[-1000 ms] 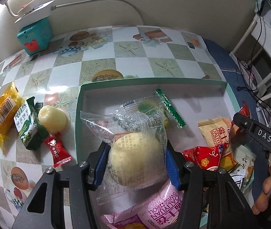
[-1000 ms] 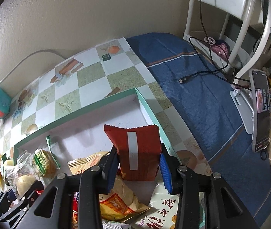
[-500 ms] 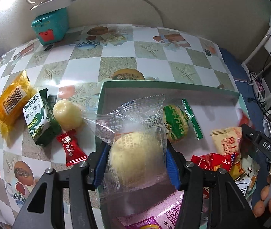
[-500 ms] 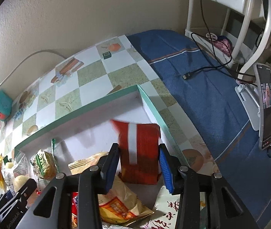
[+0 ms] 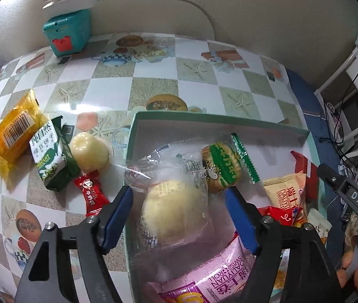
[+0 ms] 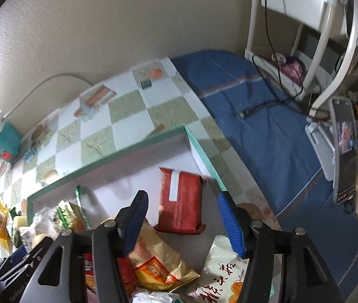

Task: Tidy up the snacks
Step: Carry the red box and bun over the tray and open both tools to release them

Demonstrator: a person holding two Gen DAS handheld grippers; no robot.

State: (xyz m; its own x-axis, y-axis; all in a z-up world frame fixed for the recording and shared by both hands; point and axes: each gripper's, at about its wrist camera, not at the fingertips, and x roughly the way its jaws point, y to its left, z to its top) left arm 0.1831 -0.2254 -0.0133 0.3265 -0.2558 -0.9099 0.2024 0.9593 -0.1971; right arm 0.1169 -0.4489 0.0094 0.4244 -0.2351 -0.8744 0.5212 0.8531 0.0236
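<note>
1. Over the near left corner of the green-rimmed box, seen from the left wrist: left gripper with blue pads spread, jaws just opened, no longer pressing the clear-wrapped yellow cake that sits between them inside the box.
2. Beside that cake, a green-wrapped biscuit; below it, a pink Swiss-roll pack.
3. Left of the box, on the checked tablecloth: a yellow packet, a green biscuit pack, a pale jelly cup and a small red candy.
4. Toward the box's right end, seen from the right wrist: right gripper likewise parted, jaws just opened, holding nothing.
5. Lying flat on the box floor between those spread pads, touching neither: a red packet, close against the right wall.
6. Nearer the camera, an orange snack bag and a white pack with red characters.
</note>
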